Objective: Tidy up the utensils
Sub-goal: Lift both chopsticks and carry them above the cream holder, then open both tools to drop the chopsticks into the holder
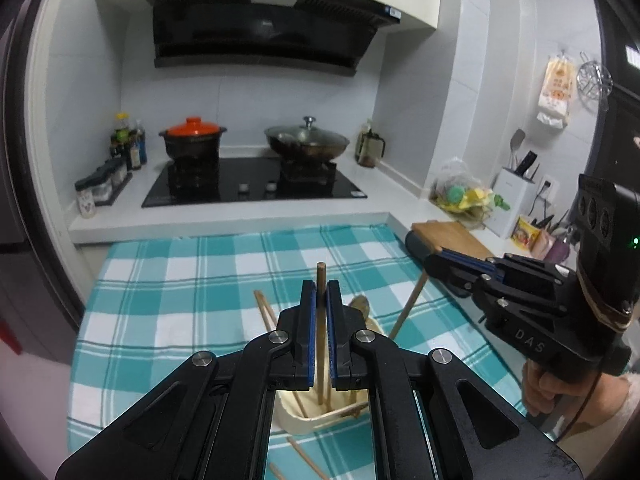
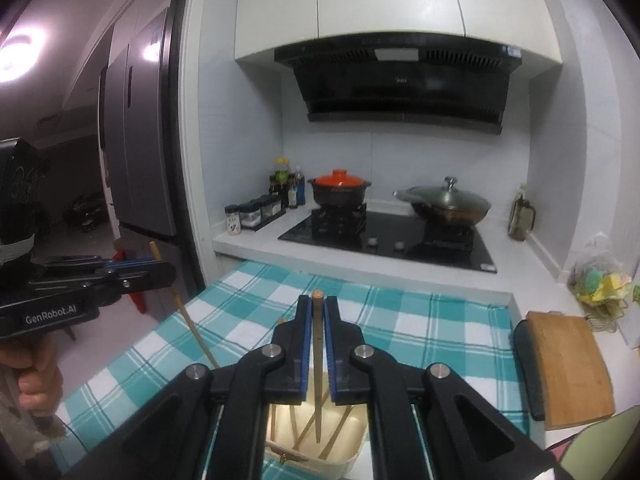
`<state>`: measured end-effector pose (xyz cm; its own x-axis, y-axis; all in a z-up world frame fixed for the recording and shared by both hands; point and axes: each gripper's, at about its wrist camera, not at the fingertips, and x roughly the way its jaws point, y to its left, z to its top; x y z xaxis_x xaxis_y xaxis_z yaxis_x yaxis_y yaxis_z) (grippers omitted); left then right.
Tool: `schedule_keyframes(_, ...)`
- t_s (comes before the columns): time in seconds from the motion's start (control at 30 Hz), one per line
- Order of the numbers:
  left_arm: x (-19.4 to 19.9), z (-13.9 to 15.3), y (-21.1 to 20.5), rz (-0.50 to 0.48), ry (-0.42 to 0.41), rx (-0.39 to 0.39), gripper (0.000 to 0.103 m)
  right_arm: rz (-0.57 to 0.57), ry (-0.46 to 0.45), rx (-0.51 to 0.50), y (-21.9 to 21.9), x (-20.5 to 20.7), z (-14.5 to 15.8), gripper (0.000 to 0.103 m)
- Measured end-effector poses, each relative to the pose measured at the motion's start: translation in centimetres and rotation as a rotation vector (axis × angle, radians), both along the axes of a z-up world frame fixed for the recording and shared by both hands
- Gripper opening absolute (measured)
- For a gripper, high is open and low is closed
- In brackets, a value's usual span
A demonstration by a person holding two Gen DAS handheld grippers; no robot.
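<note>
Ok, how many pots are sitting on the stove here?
2. A dark clay pot with an orange lid sits on the left burner of the stove; a lidded wok sits on the right burner. Nothing appears hidden behind them.

Two pots (image 1: 193,140), one cutting board (image 1: 450,236)

The cream holder (image 1: 316,420) is largely masked by the left gripper's (image 1: 320,292) linkage; only a patch at 6 o'clock is seen. Loose chopsticks (image 1: 308,460) are cut off by the lower edge. The hand (image 1: 548,388) at 4 o'clock is clipped by the rim. In the right wrist view, the holder's base is hidden behind the right gripper (image 2: 318,308). The print on the hanging bag (image 1: 556,88) at 2 o'clock cannot be read.
</note>
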<state>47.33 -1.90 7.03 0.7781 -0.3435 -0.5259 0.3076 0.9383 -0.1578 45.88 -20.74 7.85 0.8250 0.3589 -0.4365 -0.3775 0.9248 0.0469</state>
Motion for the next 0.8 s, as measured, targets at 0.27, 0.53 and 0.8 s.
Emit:
schedule_keyframes(0.27,6.3,-5.9,-1.7,-0.007,0.190,-0.008,0.004,0.026,0.266,0.007,1.7,7.3,-6.4,0.006)
schedule_keyframes(0.53,5.3,-5.5,0.1,0.041,0.178,-0.032,0.064,-0.022,0.302,0.132,0.5,9.6,-7.9,0.032)
schedule_keyframes(0.8,-5.2,-5.9,2.1,-0.046,0.203,0.251,0.087,-0.040,0.208,0.050,-2.3,0.5,-5.7,0.049)
